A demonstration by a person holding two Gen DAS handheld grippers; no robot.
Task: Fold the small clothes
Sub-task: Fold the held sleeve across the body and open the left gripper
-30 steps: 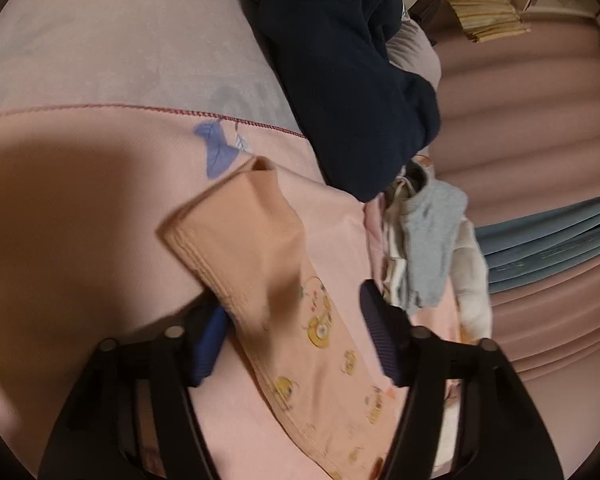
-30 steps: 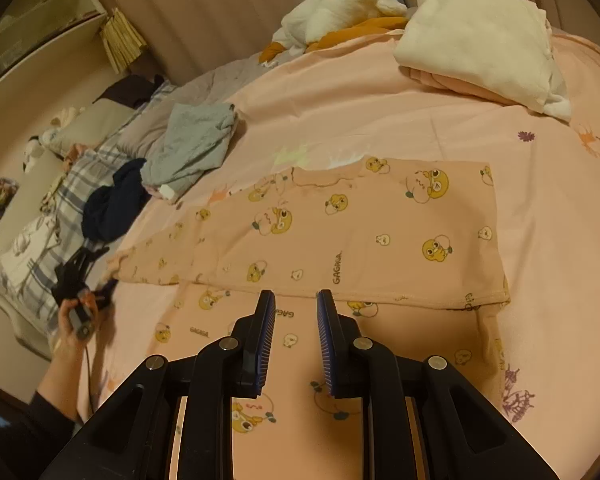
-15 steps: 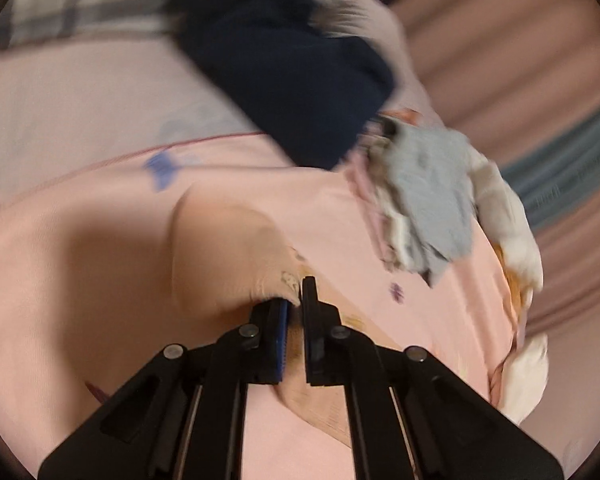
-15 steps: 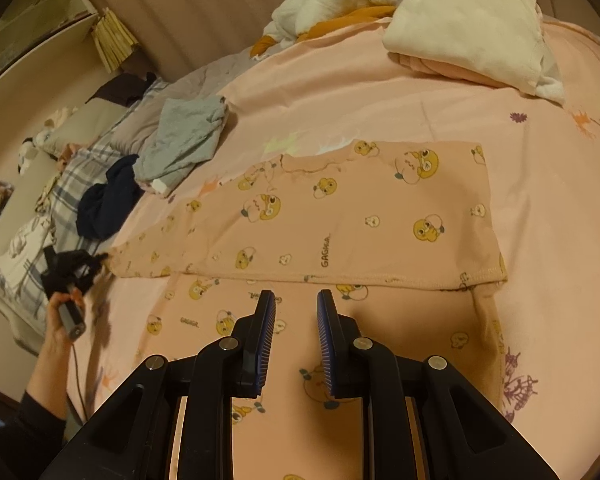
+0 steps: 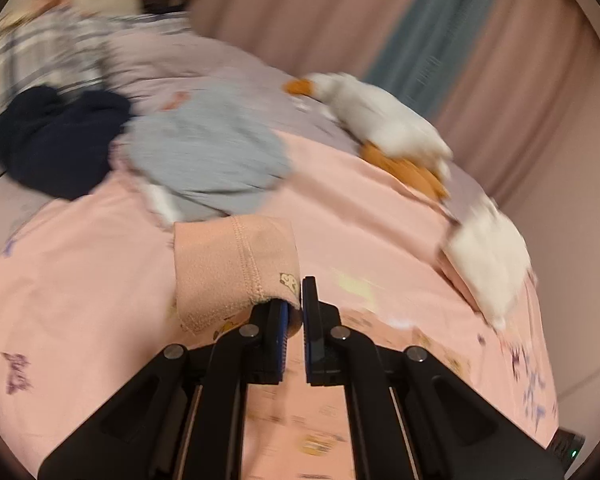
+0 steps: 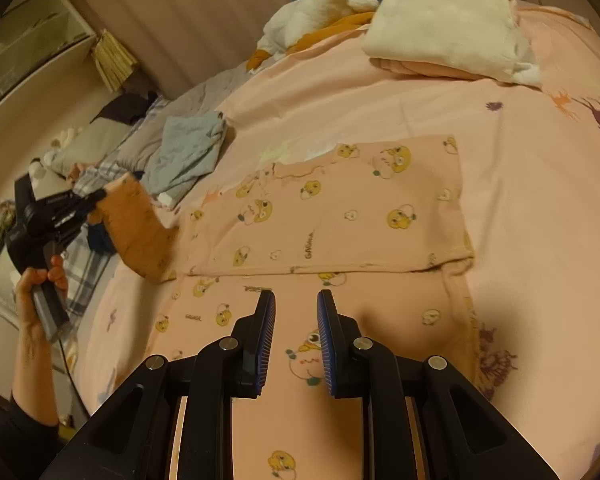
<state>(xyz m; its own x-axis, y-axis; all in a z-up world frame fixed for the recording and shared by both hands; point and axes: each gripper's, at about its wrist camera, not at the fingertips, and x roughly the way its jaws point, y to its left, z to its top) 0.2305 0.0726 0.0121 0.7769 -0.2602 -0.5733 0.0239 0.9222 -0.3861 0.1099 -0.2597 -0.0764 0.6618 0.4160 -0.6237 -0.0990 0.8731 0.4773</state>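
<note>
Small peach pyjama trousers (image 6: 340,216) with yellow cartoon faces lie flat on the pink bed sheet (image 6: 520,184). My left gripper (image 5: 296,300) is shut on the cuff end (image 5: 236,264) of one trouser leg and holds it lifted off the sheet. In the right wrist view that gripper (image 6: 96,196) is at the far left with the raised cuff (image 6: 136,224) hanging from it. My right gripper (image 6: 296,308) is slightly open and empty, hovering just above the near trouser leg (image 6: 300,356).
A grey garment (image 6: 188,152) and a dark navy one (image 5: 56,140) lie at the bed's left side. White and orange clothes (image 6: 320,24) and a folded white pile (image 6: 448,20) sit at the far edge. Curtains (image 5: 420,36) hang behind the bed.
My left gripper closed on the trouser cuff and lifted it up and toward the right, swinging its view across the bed. My right gripper stayed almost still above the near leg.
</note>
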